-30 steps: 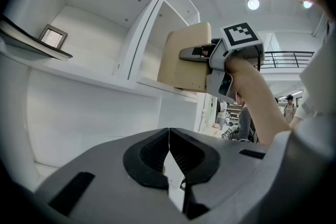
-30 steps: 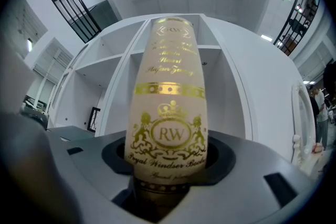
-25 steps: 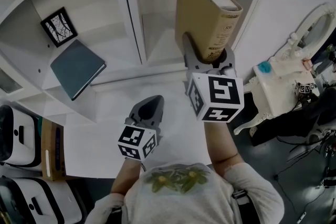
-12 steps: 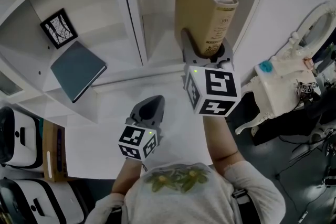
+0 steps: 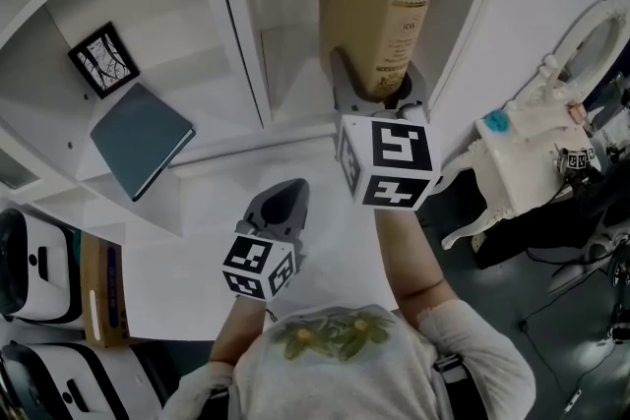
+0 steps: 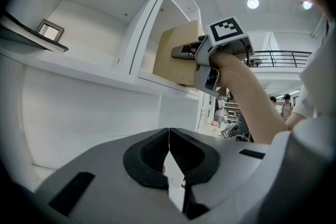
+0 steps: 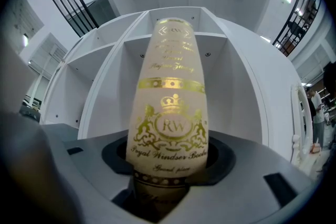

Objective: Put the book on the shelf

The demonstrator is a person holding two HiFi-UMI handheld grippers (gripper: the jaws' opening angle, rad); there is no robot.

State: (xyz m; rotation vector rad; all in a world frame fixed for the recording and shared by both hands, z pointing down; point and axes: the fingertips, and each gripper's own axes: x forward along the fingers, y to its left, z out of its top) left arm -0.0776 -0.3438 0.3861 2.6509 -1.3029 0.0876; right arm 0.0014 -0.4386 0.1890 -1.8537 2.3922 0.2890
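A thick tan book (image 5: 369, 20) with gold lettering on its spine (image 7: 169, 113) stands upright in my right gripper (image 5: 379, 93), whose jaws are shut on its lower end. It is at the mouth of the right compartment of the white shelf (image 5: 295, 128); in the left gripper view the book (image 6: 178, 55) reaches partly past the shelf's front edge. My left gripper (image 5: 279, 209) hangs lower and nearer to me, in front of the shelf's lower panel, jaws shut (image 6: 169, 155) with nothing between them.
A dark teal book (image 5: 141, 138) lies flat in the left compartment beside a small black-framed picture (image 5: 98, 57). A vertical divider (image 5: 236, 25) separates the compartments. An ornate white table (image 5: 517, 157) stands at the right. White devices (image 5: 34, 261) sit at the lower left.
My right gripper has carried the tan book forward and a little left, further into the right compartment. The left gripper has stayed in place.
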